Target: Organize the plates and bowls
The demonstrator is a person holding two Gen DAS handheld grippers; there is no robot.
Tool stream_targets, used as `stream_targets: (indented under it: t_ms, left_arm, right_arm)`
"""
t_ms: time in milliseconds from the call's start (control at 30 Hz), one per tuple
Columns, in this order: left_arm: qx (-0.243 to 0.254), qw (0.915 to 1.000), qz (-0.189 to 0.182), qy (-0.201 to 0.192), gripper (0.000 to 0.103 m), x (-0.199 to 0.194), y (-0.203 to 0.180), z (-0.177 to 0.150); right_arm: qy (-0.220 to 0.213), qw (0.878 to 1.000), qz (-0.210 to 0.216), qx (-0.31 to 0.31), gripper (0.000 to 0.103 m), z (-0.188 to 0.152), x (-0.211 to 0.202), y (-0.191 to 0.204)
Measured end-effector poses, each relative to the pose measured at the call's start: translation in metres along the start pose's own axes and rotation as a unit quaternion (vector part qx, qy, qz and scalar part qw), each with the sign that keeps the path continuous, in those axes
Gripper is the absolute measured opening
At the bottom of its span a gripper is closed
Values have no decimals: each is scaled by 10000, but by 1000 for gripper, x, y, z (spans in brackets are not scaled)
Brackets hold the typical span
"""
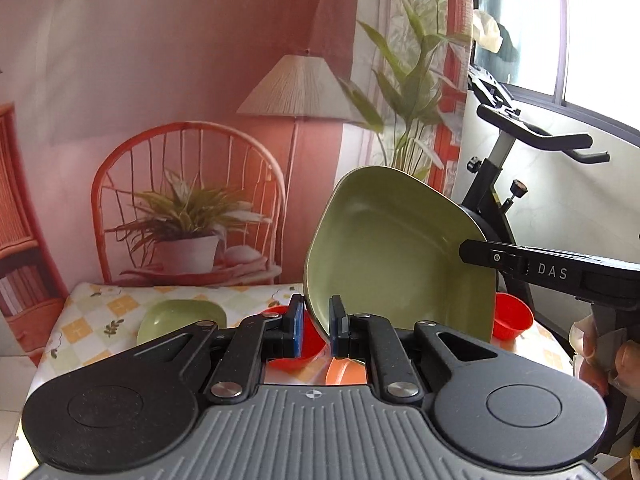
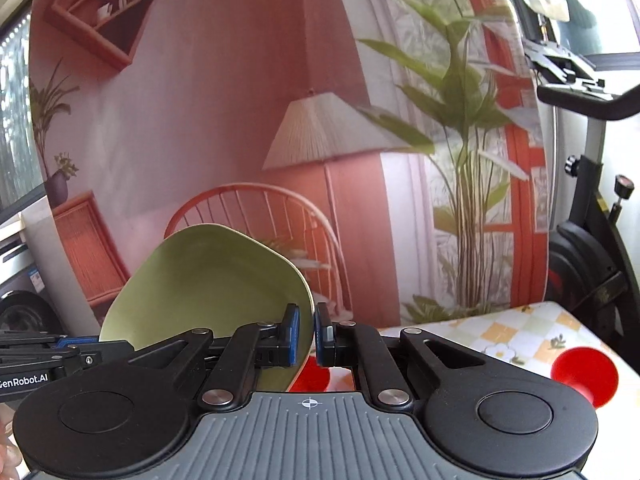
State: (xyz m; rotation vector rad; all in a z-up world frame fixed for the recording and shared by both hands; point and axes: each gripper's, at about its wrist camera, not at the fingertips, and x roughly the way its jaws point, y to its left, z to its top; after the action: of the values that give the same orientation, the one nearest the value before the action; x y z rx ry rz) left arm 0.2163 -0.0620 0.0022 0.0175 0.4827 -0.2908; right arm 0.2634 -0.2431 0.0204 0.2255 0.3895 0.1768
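Both grippers clamp the same green plate (image 1: 400, 256), held up in the air above the table (image 1: 80, 320) and tilted steeply, concave face toward the left wrist camera.

Left gripper (image 1: 316, 330): jaws narrow, blue pads pinching the plate's lower left rim. Right gripper (image 2: 307, 334): jaws narrow too, pinching the opposite edge of the plate; in its own view the plate rises up and to the left of the fingers. From the left wrist view the right gripper's black body comes in from the right side with a finger lying across the plate's right rim, and the person's hand (image 1: 600, 356) is wrapped round its handle.

On the table, checkered floral cloth:
- second green plate (image 1: 182, 318) lying flat, left of the left gripper, well apart from the held one
- red bowl (image 1: 296, 344) just below/behind the left gripper's fingers, mostly hidden
- another red bowl (image 1: 512, 320) at the right, behind the held plate's lower corner
- orange item (image 1: 340, 372) visible between the left gripper's fingers, can't tell what it is

Right wrist view also shows a red bowl (image 2: 584, 376) near the table's right edge, tipped on its side.

Background: printed room backdrop (image 1: 180, 60), exercise bike (image 1: 520, 168) at right.
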Motion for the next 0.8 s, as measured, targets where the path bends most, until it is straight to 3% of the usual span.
stream_targets:
  t_ms: [133, 267, 533, 800]
  left_arm:
    - [17, 10000, -10, 65, 14, 18, -12, 5]
    - [-136, 9990, -95, 419, 14, 47, -12, -6]
    - [-164, 9905, -148, 1354, 14, 117, -16, -46]
    - [-60, 9820, -96, 1884, 14, 163, -16, -72]
  right_arm:
    - [-93, 9996, -140, -247, 7, 8, 7, -7]
    - [120, 9990, -278, -343, 7, -2, 26, -20]
    - [808, 9957, -450, -64, 7, -55, 69, -59]
    - [1362, 9882, -548, 447, 7, -103, 102, -94]
